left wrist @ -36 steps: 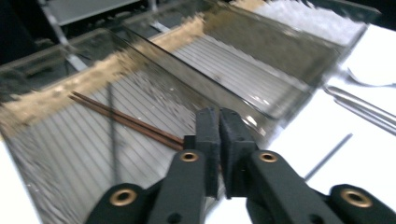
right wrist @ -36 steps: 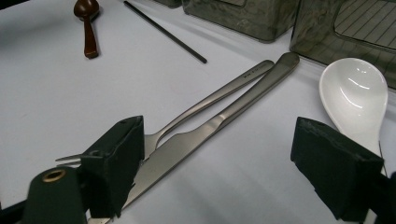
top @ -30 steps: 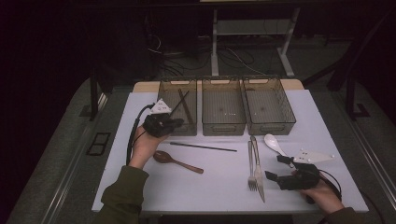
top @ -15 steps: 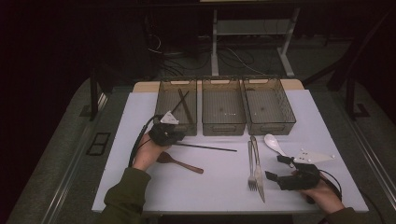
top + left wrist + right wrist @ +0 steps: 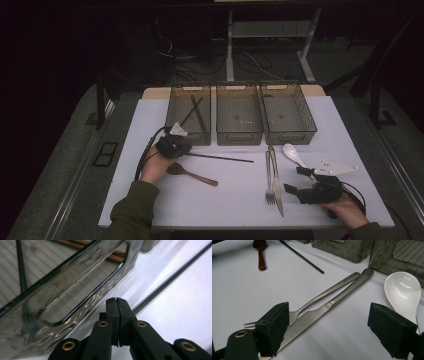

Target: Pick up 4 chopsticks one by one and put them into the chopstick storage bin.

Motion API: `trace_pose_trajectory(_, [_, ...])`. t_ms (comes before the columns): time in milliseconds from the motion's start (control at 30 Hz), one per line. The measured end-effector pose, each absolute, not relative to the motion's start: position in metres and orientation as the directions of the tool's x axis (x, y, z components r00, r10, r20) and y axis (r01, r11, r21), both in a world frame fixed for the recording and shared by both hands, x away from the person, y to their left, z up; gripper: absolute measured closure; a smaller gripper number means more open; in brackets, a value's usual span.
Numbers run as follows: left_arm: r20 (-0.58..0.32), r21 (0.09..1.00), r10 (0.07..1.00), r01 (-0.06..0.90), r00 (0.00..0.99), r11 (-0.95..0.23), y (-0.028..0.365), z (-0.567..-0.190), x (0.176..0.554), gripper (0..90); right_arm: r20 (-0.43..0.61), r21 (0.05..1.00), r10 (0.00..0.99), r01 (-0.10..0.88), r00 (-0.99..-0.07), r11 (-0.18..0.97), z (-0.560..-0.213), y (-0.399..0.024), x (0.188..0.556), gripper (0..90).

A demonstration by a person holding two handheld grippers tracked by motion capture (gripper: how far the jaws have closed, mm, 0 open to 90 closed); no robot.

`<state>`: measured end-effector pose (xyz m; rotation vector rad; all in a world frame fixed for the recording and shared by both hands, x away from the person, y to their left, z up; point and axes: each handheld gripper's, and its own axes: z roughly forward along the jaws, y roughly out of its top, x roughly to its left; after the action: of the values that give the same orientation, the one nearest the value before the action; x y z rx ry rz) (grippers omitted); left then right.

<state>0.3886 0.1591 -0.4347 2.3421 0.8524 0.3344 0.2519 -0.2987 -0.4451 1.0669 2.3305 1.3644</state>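
My left gripper (image 5: 185,150) (image 5: 116,300) is shut and low over the white table, just in front of the left basket (image 5: 189,136) (image 5: 62,302). A thin black chopstick (image 5: 220,158) (image 5: 170,277) lies on the table and runs up beside its right jaw; nothing shows between the pads. A wooden spoon (image 5: 192,174) lies by that hand. My right gripper (image 5: 295,179) (image 5: 329,312) stands open near the front right. A fork (image 5: 324,293) and a knife (image 5: 337,301) lie between and ahead of its jaws, untouched, and a white spoon (image 5: 403,292) lies by the right jaw.
Three mesh baskets stand in a row at the back: the left one holds a brown chopstick and a black one (image 5: 197,112), while the middle (image 5: 239,136) and right (image 5: 287,135) baskets look bare. The table's front edge (image 5: 240,227) is close to both forearms.
My left hand has come down from above the left basket's front rim to the table by the black chopstick's near end. The right hand has not moved.
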Motion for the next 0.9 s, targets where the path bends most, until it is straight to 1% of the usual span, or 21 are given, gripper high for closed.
trace_pose_trajectory(300, [0.001, 0.62, 0.661, 0.518, 0.751, -0.589, 0.166, -0.437, 0.388, 88.5, 0.152, 0.83, 0.692, 0.471, -0.706, 0.298, -0.445, -0.299, 0.252, 17.1])
trace_pose_trajectory(367, [-0.003, 0.605, 0.665, 0.531, 0.746, -0.593, 0.167, -0.437, 0.387, 88.5, 0.151, 0.831, 0.692, 0.47, -0.706, 0.299, -0.445, -0.299, 0.252, 17.1])
trace_pose_trajectory(400, [-0.009, 0.615, 0.666, 0.529, 0.746, -0.584, 0.167, -0.438, 0.387, 88.5, 0.152, 0.83, 0.692, 0.471, -0.706, 0.299, -0.445, -0.299, 0.252, 17.1])
trace_pose_trajectory(633, [-0.014, 0.6, 0.661, 0.535, 0.751, -0.595, 0.173, -0.437, 0.382, 88.5, 0.151, 0.83, 0.692, 0.47, -0.706, 0.299, -0.445, -0.298, 0.252, 17.2])
trace_pose_trajectory(900, [-0.029, 0.602, 0.658, 0.538, 0.752, -0.589, 0.178, -0.437, 0.374, 88.5, 0.151, 0.83, 0.692, 0.471, -0.706, 0.3, -0.445, -0.298, 0.252, 17.2])
